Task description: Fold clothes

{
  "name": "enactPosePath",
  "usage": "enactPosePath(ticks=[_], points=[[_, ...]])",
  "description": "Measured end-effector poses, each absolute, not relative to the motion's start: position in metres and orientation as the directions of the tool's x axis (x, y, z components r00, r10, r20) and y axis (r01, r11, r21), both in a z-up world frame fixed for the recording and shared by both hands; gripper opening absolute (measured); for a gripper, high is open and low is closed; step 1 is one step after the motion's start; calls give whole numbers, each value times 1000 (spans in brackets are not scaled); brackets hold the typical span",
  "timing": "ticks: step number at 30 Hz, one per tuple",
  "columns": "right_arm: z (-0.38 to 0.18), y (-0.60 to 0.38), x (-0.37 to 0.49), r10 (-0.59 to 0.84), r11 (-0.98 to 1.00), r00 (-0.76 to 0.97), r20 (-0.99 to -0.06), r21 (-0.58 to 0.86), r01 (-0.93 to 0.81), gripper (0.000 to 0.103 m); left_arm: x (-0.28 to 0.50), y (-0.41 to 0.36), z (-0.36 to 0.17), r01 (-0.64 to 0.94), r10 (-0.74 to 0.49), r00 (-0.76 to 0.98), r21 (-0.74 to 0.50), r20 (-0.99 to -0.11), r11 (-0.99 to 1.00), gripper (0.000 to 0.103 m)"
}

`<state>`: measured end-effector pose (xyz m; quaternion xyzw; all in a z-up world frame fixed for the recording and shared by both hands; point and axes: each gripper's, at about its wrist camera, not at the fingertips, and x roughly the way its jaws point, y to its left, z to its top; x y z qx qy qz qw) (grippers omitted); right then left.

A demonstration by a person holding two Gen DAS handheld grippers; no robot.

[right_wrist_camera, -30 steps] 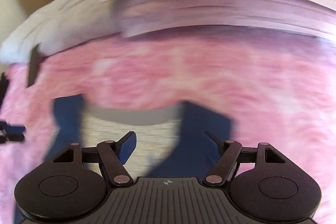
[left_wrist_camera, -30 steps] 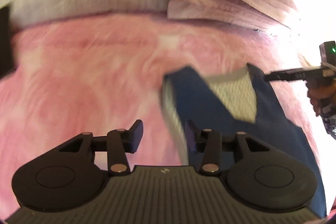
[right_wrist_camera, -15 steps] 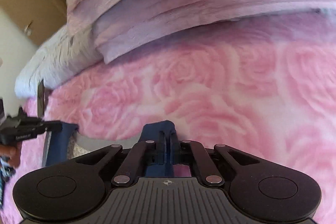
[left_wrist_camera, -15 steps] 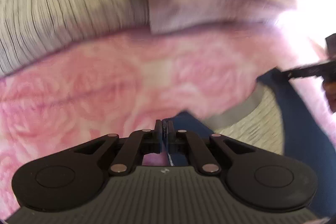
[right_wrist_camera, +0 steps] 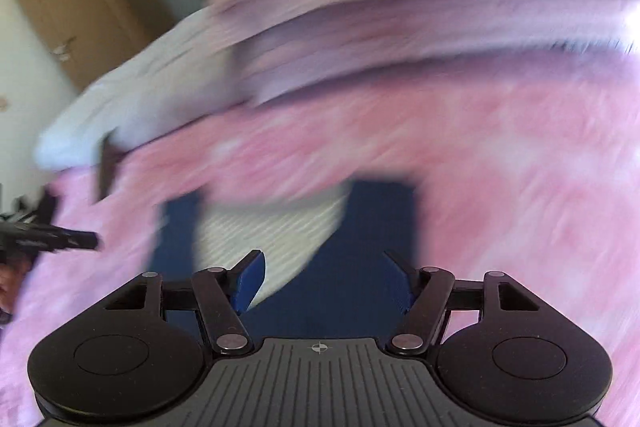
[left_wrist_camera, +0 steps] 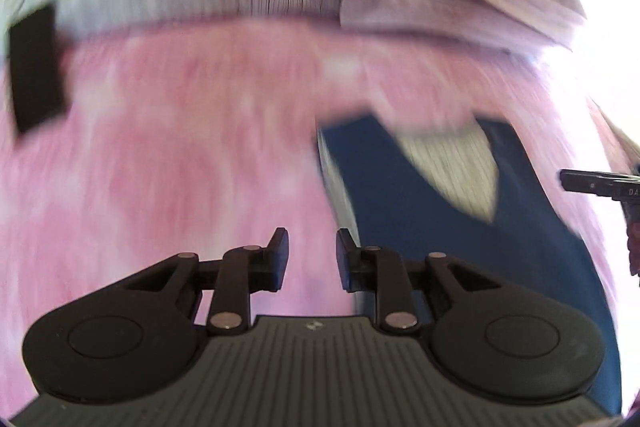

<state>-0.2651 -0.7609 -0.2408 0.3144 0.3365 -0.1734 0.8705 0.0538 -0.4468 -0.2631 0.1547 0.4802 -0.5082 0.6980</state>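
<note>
The blue garment [left_wrist_camera: 420, 211] is seen lying on the pink blanket [left_wrist_camera: 160, 155], at about 3 o'clock from the left gripper [left_wrist_camera: 312, 255]. Its jaws have just been opening; nothing is held between them. The right gripper [right_wrist_camera: 324, 279] has also been opened, wide, above the cloth. One fold looks done. More folds are likely left.

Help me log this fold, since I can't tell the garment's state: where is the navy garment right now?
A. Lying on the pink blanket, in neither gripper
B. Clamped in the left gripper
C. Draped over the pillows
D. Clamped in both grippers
A: the navy garment lies on the pink blanket; the left gripper and right gripper stand open, jaws having just opened, nothing pinched.
</note>
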Motion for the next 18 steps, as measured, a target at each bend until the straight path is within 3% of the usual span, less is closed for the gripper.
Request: enactPosePath(ticks=[3,6,9,11,13,18], points=[[-247,-685,-267,64,766,703,-708,487,420,67,16,-391,-272,832,-530,-62,-337,-846,441,21],[-259,-620,-273,144,841,613,-777,423,338,67,-26,-355,-293,879,-424,-96,-276,-901,388,21],[-260,-584,-301,112,909,520,-847,299,291,67,-42,-332,-298,925,-416,-46,-196,-908,325,23],[-254,-569,-327,66,948,470,-880,203,246,67,-40,-326,-291,923,-401,-11,-164,-916,348,16],[-252,-562,-355,27,963,406,-914,133,234,67,-45,-317,-280,930,-408,17,-136,-913,342,16],[-245,-551,-392,-19,942,328,-944,93,322,67,-96,-291,-257,936,-493,-52,-215,-868,279,19]])
